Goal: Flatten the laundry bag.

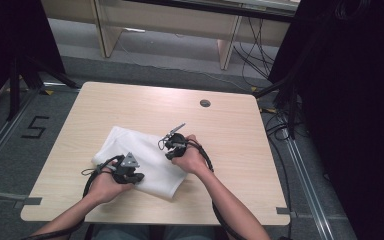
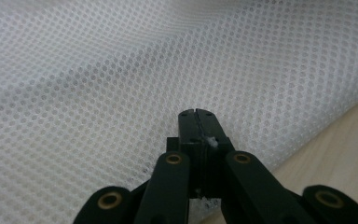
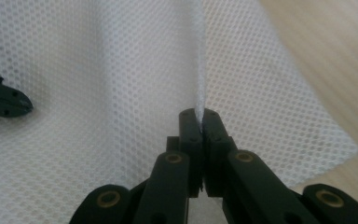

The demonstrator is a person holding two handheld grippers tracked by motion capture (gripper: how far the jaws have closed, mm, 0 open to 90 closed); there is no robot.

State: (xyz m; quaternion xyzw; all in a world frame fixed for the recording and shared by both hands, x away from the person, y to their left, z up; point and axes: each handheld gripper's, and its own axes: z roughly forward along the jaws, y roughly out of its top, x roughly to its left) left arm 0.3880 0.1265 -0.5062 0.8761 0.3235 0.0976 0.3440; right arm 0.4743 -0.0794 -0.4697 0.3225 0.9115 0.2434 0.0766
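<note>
Item: white mesh cloth [image 1: 145,155] on table [image 1: 130,100]. 2 grippers, left [image 2: 198,113] and right [image 3: 199,113], each pinched a fold; advisable: lift evenly, keeping tension.

Soft, even room light; close views partly out of focus.

The table [image 1: 130,100] is evenly lit with faint shadows; the sides are near black. In both gripper views the mesh [image 2: 121,70] is sharp mid-frame, blurring at the edges.
</note>
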